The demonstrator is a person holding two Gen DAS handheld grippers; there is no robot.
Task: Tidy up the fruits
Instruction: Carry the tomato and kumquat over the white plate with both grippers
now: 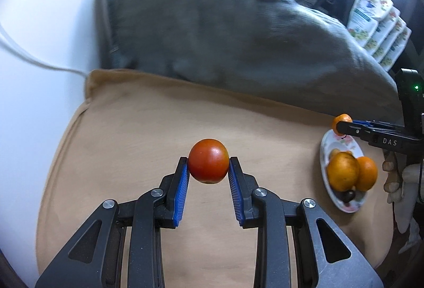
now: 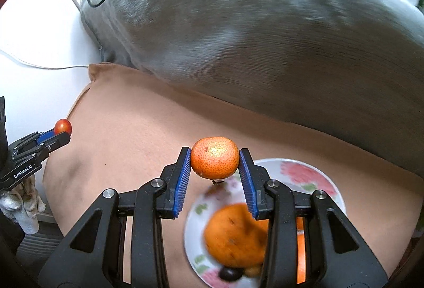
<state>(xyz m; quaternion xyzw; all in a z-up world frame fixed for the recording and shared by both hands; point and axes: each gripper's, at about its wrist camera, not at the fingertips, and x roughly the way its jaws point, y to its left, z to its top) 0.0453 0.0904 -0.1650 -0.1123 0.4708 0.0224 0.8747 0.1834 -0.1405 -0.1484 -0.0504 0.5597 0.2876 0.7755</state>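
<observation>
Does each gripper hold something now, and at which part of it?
Yes. The left gripper clamps a red tomato by its two opposite sides. The right gripper clamps a small orange likewise.

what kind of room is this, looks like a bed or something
Probably a bedroom or living space at home: fruit is handled over a tan cushion, beside a rumpled grey blanket, with a floral ceramic plate holding oranges.

The tomato (image 1: 208, 161) has a smooth, glossy skin; the mandarin (image 2: 214, 157) is pitted and faintly shiny. Each claw (image 1: 208, 169) looks like matt black plastic with ribbed blue pads (image 1: 182, 187) and bright metal rivets (image 1: 157, 192). The tan cloth (image 1: 132, 129) is matt, the grey cushion (image 1: 225, 36) soft fabric, the flowered plate (image 2: 318, 182) glazed.
</observation>
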